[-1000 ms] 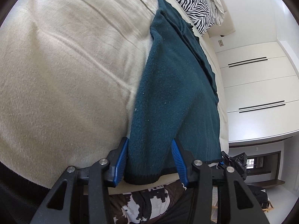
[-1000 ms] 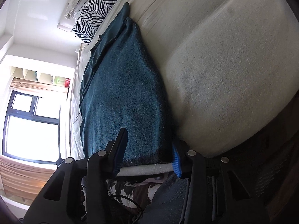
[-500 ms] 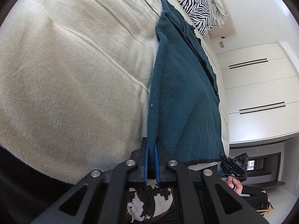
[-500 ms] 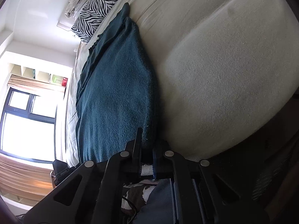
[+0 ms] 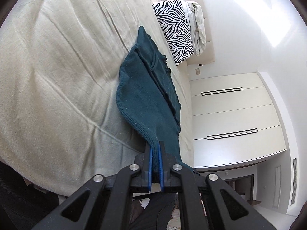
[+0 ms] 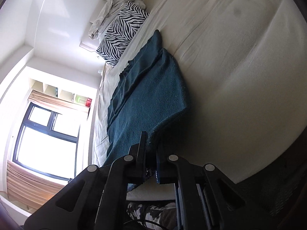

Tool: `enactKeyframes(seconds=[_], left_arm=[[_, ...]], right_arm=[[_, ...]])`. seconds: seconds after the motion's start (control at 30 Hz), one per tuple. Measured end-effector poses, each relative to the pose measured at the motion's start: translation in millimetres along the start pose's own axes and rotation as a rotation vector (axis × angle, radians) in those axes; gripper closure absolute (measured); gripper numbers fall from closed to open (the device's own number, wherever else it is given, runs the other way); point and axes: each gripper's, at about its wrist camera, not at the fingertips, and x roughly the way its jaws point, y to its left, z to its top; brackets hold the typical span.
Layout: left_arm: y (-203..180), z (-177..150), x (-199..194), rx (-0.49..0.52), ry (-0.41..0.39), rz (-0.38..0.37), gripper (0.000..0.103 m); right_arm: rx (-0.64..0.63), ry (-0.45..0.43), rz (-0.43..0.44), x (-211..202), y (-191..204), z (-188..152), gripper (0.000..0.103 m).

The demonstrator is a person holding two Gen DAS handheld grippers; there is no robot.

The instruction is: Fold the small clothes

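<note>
A dark teal knit garment [image 5: 145, 95] lies lengthwise on a cream bed sheet [image 5: 57, 67]. My left gripper [image 5: 155, 149] is shut on the garment's near hem corner and holds it lifted off the bed, so the near part curves up. In the right wrist view the same garment [image 6: 149, 95] runs away from me, and my right gripper [image 6: 151, 143] is shut on its other near corner, also raised above the sheet [image 6: 239, 67]. The far end of the garment still rests on the bed.
A zebra-print pillow [image 5: 174, 32] and a crumpled white cloth [image 5: 197, 28] lie at the head of the bed. White wardrobe doors [image 5: 230, 115] stand beyond the bed. A window [image 6: 46, 140] and shelves [image 6: 59, 94] show in the right wrist view.
Both grippers closed on the near hem of the garment, then lifted it off the bed. The near part now hangs raised and the fabric has bunched toward the pillow.
</note>
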Motion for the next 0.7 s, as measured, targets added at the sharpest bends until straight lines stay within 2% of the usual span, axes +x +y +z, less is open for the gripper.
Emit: enactKeyframes(seconds=[0.17, 0.27, 0.33, 0.7], left_arm=[[-10, 9, 10, -0.021, -0.024, -0.031, 0.096], [-11, 21, 17, -0.058, -0.036, -0.069, 0.096], [-18, 31, 23, -0.047, -0.046, -0.072, 0.096], [-59, 118, 67, -0.002, -0.132, -0.092, 0.096]], right_arm=[[-0.002, -0.023, 0.056, 11, 15, 17, 0.097], [-0.012, -0.035, 0.068, 21, 25, 30, 0.097], [-0.017, -0.043, 0.075, 28, 33, 41, 0.097], [-0.002, -0.135, 0.086, 86, 66, 137, 0.097]])
